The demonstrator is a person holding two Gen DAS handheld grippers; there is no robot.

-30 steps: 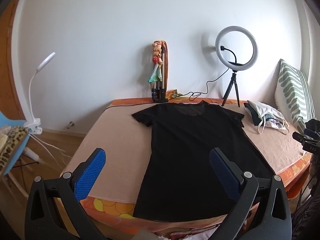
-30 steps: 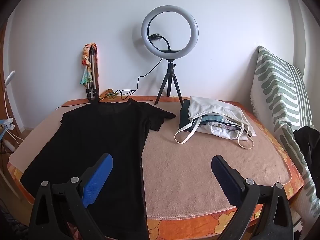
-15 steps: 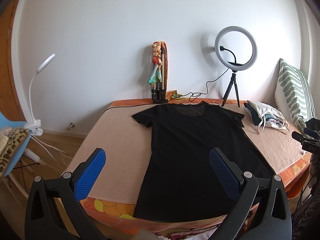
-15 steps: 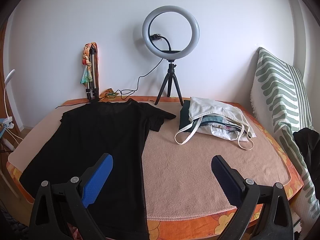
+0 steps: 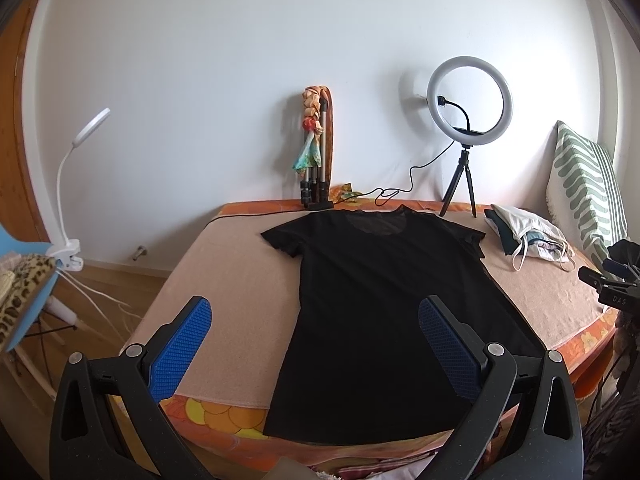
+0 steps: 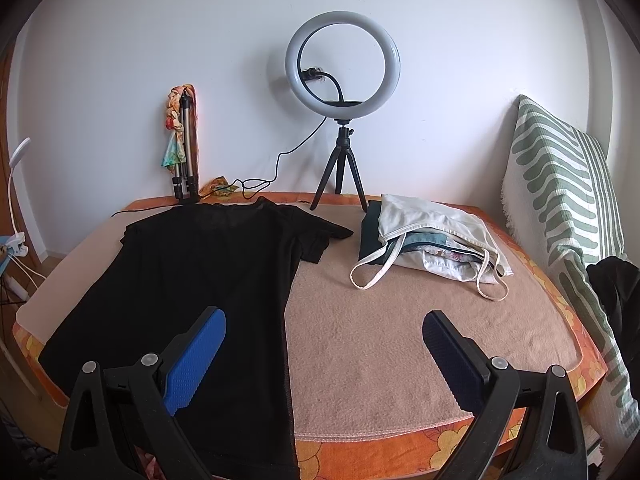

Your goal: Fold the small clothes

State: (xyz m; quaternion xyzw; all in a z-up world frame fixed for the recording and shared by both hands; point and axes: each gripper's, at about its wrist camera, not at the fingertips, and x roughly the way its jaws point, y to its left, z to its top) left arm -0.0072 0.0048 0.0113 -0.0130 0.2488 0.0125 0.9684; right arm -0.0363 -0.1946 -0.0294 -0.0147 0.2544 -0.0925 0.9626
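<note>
Left wrist view only: clip-on lamp [image 5: 76, 200] off the left side, wood floor [image 5: 120, 300], blue chair edge with leopard-print fabric [image 5: 24, 292], and the tip of the right gripper [image 5: 608, 280] poking in at far right. Right wrist view only: full striped pillow [image 6: 568, 216] against the wall and a dark cloth [image 6: 616, 292] draped at its lower end.

Both views share the ring light [image 6: 343, 60] on its tripod, folded tripod [image 6: 186, 148] with scarf, white tote bag [image 6: 432, 244].

Black T-shirt [image 5: 384, 308] lies flat and spread on the bed [image 5: 236, 280], neck toward the wall, sleeves out, hem hanging slightly over the near edge. Smooth, few wrinkles, unfolded. Right sleeve tip sits near the tote bag, not touching as far as I can tell.

Left gripper [image 5: 316, 344]: fingers wide apart, holding nothing, hovering over the shirt's lower left part. Right gripper [image 6: 324, 356]: fingers wide apart, holding nothing, straddling the shirt's right side seam.

Bare blanket to the left of the shirt and between shirt and pillow. Orange floral bed edge [image 6: 360, 452] runs along the front.
</note>
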